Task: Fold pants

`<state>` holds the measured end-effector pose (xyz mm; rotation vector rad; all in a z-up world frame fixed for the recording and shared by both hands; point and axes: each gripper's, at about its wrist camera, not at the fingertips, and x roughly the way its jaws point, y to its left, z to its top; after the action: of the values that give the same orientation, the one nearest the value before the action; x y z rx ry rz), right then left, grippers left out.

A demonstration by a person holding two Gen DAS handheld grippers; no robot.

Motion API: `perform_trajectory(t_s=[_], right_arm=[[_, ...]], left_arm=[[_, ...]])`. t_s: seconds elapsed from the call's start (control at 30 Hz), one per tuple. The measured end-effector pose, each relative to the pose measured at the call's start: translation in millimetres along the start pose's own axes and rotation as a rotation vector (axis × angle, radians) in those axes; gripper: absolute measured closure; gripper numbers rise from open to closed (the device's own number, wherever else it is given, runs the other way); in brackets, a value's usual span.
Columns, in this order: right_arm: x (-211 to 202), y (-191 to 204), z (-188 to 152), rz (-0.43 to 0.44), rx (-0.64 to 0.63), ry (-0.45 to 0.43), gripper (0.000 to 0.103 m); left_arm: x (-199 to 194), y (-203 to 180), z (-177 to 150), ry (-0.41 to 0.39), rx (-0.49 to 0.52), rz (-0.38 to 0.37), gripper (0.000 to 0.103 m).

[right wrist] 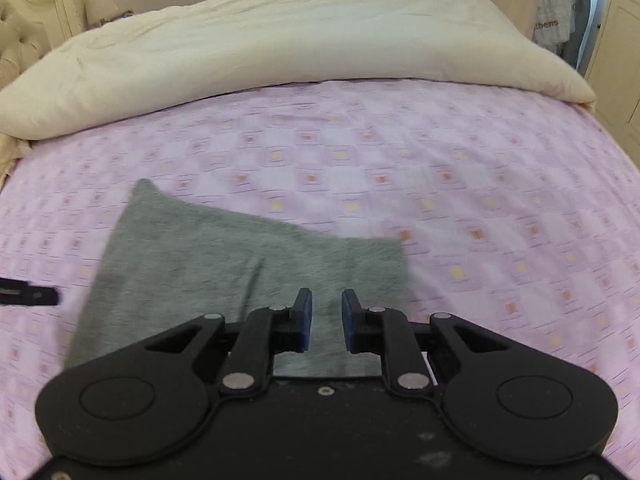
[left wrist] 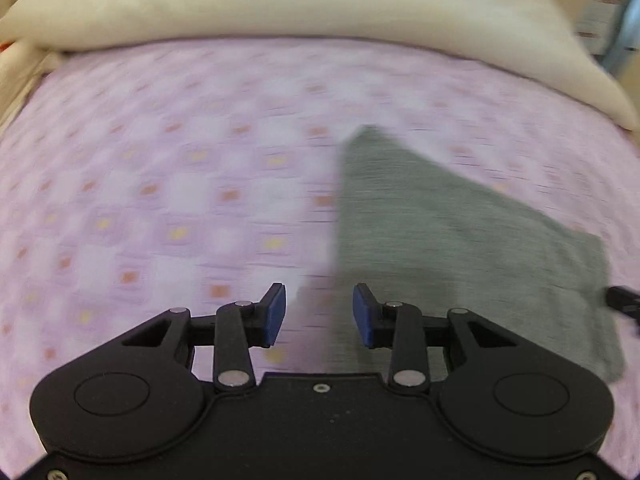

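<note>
The grey pants (right wrist: 224, 272) lie folded flat on the pink bedsheet (right wrist: 460, 184). Left gripper (left wrist: 319, 314) and right gripper (right wrist: 326, 320) hover above them, jaws apart, holding nothing.

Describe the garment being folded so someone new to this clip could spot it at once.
Start at the bed with the pink checked sheet and the bulky cream duvet heaped along its far side. On the near part lies a flat grey knit pair of pants, the only dark, plain, unpatterned thing on the sheet.
</note>
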<state>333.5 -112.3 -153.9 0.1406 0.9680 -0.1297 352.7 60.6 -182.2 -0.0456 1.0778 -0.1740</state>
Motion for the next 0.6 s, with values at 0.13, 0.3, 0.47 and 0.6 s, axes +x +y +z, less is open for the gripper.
perform_trajectory(t_s=[0.13,0.3,0.47,0.6], right_arm=[[17,3,-19,-0.038,0.017,0.114,0.086],[31,5,-32,-0.059,-0.032,0.156,0.09],[15,8,-21,-0.044,-0.017,0.164,0.084],[-29,11,-25,0.006,-0.016,0.101,0.07]], left_arm=[[31,-29,-22,0.091,0.15,0.054,0.05],[48,-23,-20,0.102,0.142,0.108,0.039],[20,-19,-14,0.12,0.105,0.111,0.045],[-17,-31,-24,0.099,0.1,0.097,0.045]])
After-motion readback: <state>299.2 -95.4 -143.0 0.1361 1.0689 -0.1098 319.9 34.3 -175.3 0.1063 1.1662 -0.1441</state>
